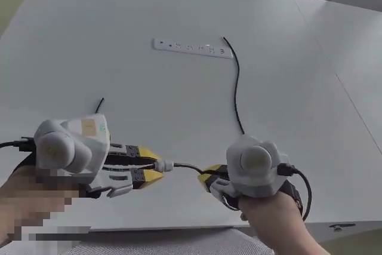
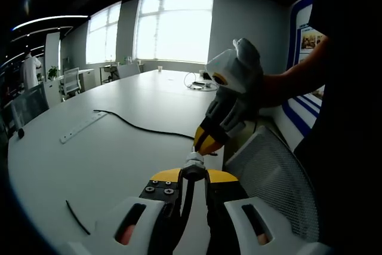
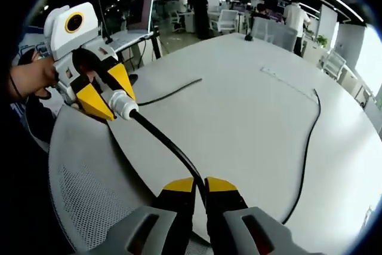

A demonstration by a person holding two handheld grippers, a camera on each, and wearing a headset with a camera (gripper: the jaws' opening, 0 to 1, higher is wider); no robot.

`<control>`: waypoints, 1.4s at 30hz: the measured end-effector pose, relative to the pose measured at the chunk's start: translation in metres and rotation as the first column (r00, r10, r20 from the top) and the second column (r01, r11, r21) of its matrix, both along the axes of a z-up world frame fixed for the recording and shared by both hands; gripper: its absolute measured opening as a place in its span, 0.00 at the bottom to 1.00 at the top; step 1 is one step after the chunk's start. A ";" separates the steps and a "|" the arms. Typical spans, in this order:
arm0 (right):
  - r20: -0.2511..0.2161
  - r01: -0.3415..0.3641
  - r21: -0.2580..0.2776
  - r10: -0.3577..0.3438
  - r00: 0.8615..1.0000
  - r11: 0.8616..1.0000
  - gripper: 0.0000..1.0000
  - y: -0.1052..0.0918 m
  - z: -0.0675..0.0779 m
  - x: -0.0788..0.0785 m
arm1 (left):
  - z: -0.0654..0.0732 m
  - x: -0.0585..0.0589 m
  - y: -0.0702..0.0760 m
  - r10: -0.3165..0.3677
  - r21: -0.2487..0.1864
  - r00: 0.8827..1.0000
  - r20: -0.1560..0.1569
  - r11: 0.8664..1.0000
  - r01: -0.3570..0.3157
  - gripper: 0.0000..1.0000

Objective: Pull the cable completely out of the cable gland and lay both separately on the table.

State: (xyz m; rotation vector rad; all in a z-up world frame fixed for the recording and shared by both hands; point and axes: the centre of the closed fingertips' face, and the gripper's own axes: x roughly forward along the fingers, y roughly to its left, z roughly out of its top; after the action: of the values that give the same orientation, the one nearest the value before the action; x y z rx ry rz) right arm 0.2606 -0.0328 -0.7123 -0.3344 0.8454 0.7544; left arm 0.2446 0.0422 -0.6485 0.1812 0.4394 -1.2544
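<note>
A white cable gland [image 1: 165,165] sits on a black cable [image 1: 187,166] just above the table's near edge. My left gripper [image 1: 154,168] is shut on the gland [image 2: 194,163], its yellow tips pinching the gland's body. To the right, my right gripper [image 1: 208,176] is shut on the cable [image 3: 170,145], a short span away from the gland [image 3: 123,107]. The cable's free tail [image 1: 99,105] pokes out on the table behind the left gripper. In the left gripper view, the right gripper [image 2: 209,140] faces my own jaws closely.
A white power strip [image 1: 191,48] lies mid-table, and its black cord [image 1: 237,88] runs toward the near edge. A grey mesh chair [image 1: 167,243] stands under the grippers. The white table [image 1: 119,76] spreads wide around them.
</note>
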 end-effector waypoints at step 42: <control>0.166 -0.251 -0.124 0.269 0.949 0.960 0.00 0.045 0.038 -0.005 | 0.001 -0.001 -0.002 0.014 -0.011 0.999 -0.029 1.000 -0.014 0.15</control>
State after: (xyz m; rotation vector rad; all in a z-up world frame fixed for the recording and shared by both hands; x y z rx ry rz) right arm 0.2558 0.0122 -0.6740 -0.6054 0.6745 0.9133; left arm 0.2438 0.0405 -0.6473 0.1500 0.4576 -1.2465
